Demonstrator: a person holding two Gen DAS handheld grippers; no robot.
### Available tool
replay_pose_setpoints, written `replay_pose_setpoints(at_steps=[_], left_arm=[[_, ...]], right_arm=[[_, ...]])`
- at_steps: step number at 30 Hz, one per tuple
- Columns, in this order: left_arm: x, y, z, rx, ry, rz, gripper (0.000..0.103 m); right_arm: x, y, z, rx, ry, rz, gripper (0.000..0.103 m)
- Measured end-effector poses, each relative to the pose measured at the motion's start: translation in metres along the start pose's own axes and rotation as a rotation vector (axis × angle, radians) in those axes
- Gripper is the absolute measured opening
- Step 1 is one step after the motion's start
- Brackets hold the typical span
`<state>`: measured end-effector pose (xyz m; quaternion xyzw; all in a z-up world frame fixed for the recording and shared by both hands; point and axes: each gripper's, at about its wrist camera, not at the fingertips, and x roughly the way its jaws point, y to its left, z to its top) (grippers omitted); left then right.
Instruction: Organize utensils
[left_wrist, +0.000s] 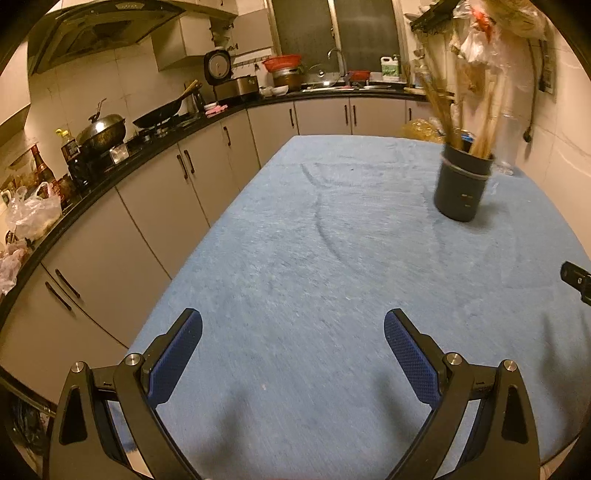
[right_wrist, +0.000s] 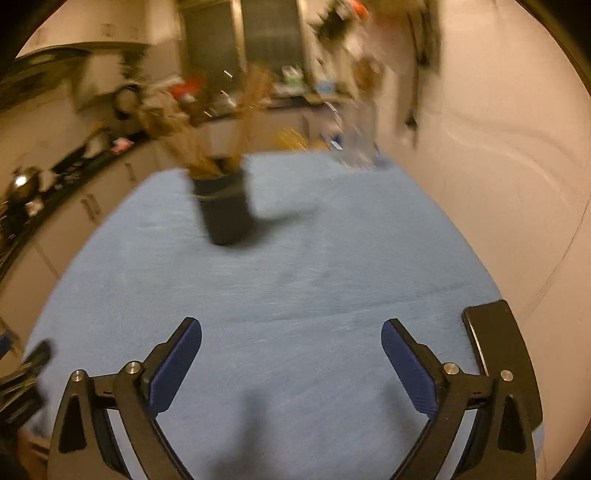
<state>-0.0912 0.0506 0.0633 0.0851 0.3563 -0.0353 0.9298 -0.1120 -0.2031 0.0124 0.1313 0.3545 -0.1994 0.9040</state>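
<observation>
A dark cylindrical utensil holder (left_wrist: 462, 184) stands on the blue table cloth (left_wrist: 314, 258) at the far right, with several wooden chopsticks (left_wrist: 439, 107) sticking up out of it. My left gripper (left_wrist: 293, 332) is open and empty, low over the near end of the table. In the blurred right wrist view the same holder (right_wrist: 225, 208) stands ahead to the left, utensils (right_wrist: 207, 151) in it. My right gripper (right_wrist: 291, 339) is open and empty over the cloth. A part of the right gripper shows at the left wrist view's right edge (left_wrist: 576, 280).
A kitchen counter (left_wrist: 110, 166) with woks, bottles and bags curves along the left and back. A clear plastic bottle (left_wrist: 513, 144) stands behind the holder by the right wall. A flat black object (right_wrist: 498, 354) lies on the cloth at the right.
</observation>
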Motion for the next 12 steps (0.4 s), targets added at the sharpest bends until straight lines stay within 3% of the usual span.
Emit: replay_pose_setpoints(at_steps=[3, 9, 12], left_arm=[[0.022, 0.010, 0.011, -0.023, 0.030, 0.013, 0.098], [0.074, 0.036, 0.030, -0.072, 0.130, 0.040, 0.098], [0.097, 0.044, 0.035, -0.091, 0.184, -0.008, 0.098]], right_arm=[[0.043, -0.027, 0.015, -0.007, 0.064, -0.127, 0.100], [0.079, -0.053, 0.029, 0.076, 0.140, -0.095, 0.100], [0.092, -0.049, 0.024, 0.050, 0.166, -0.133, 0.103]])
